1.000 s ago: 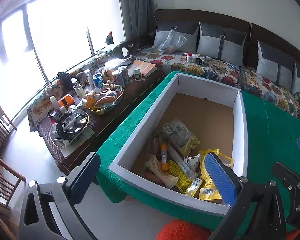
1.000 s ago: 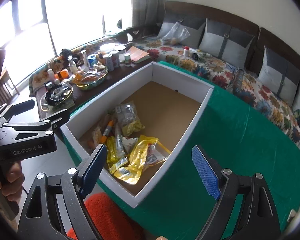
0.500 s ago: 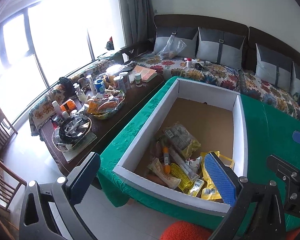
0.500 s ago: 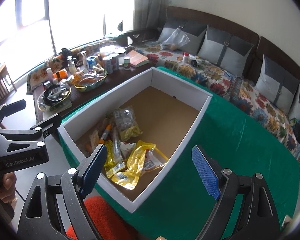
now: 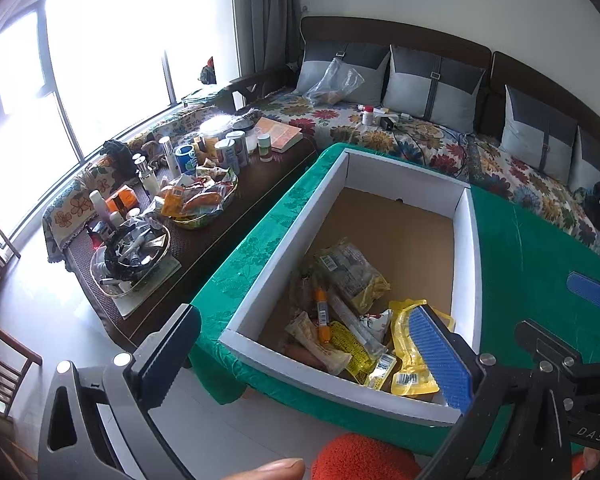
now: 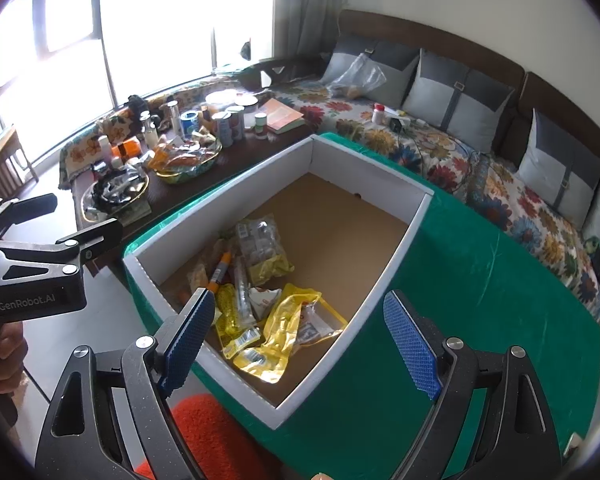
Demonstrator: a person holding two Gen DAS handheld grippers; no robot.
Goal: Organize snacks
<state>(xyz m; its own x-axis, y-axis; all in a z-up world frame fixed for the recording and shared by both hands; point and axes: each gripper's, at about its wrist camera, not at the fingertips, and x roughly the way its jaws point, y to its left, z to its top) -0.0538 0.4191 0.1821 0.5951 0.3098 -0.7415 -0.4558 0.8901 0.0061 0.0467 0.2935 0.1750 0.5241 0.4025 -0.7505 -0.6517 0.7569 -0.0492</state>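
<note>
A white-walled cardboard box (image 5: 466, 264) (image 6: 220, 208) sits on a green tablecloth (image 5: 540, 264). Several snacks lie at its near end: yellow packets (image 5: 410, 356) (image 6: 288, 320), a clear barcoded pack (image 5: 348, 268) (image 6: 260, 240) and an orange stick (image 5: 322, 316) (image 6: 220, 270). My left gripper (image 5: 304, 360) hovers open at the box's near wall, with nothing between its blue pads. Over the near right corner my right gripper (image 6: 300, 344) hangs open and empty. Each gripper shows at the edge of the other's view: the right gripper (image 5: 592, 290) and the left gripper (image 6: 40, 264), held by a hand.
A dark low table (image 5: 228, 224) to the left carries bowls of snacks, cans and bottles. A floral sofa (image 5: 420, 136) with grey cushions runs behind the box. An orange stool (image 5: 360, 460) is below the near table edge. Wooden chairs (image 5: 0, 360) stand far left.
The left view tilts a little and the right view barely shifts. Both grippers stay open and the snacks lie as before.
</note>
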